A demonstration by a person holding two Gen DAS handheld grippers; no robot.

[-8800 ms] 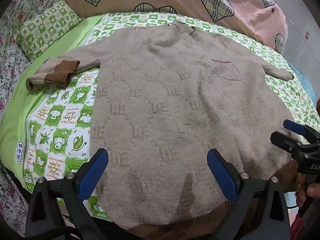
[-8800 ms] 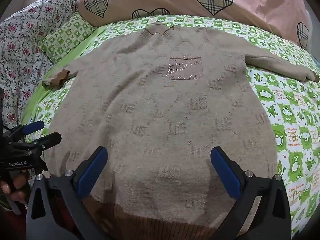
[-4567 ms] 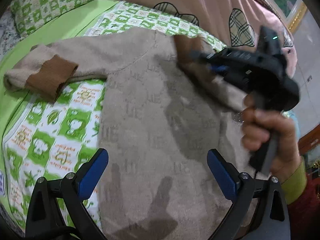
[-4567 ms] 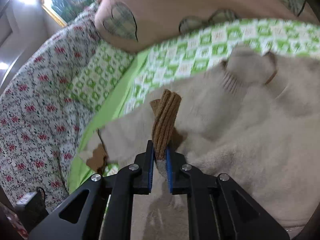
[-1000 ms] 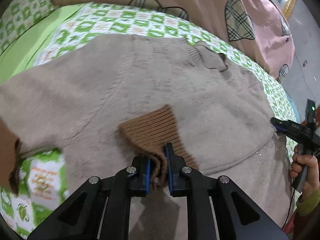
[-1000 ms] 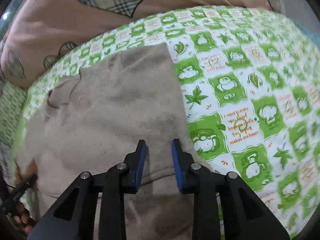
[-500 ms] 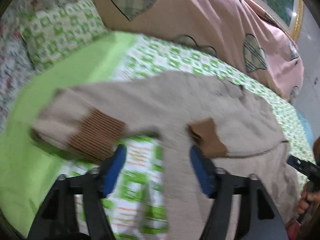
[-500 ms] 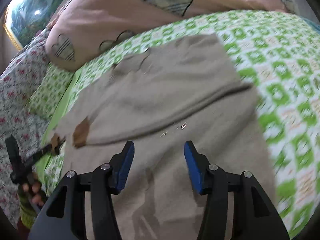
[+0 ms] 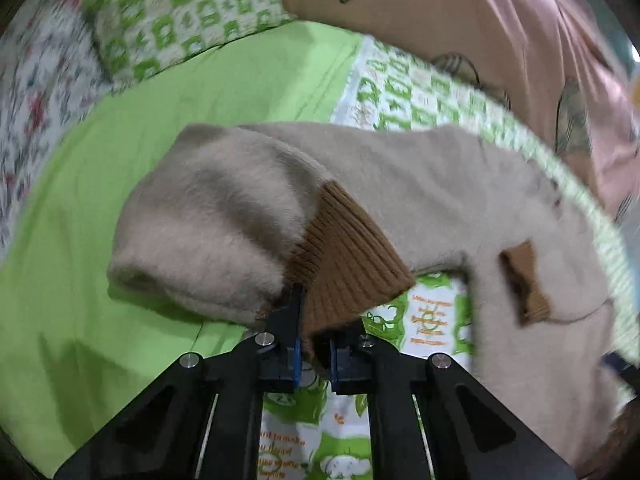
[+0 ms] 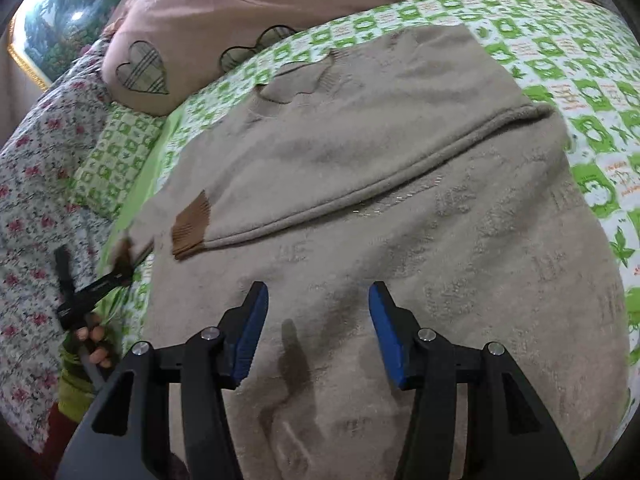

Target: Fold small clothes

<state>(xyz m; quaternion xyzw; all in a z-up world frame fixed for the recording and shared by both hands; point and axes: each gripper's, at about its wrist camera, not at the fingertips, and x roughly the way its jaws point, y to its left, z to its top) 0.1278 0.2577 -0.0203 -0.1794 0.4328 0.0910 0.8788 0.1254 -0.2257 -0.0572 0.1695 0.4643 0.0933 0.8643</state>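
Bed (image 10: 592,72), covered by a green-and-white checked sheet, carries a beige sweater (image 10: 400,240) lying flat, neckline toward the pink heart-print quilt (image 10: 240,8) at the head, hem toward the right camera. One sleeve is folded across the chest, its brown cuff (image 10: 191,225) pointing to the sweater's left edge. A checked pillow (image 9: 180,12) lies beyond. Right tongs (image 10: 318,330) hover apart above the lower body, holding nothing. Left tongs (image 9: 314,354), having just closed, are clamped on the other sleeve's brown cuff (image 9: 344,264) at the bed's green edge.
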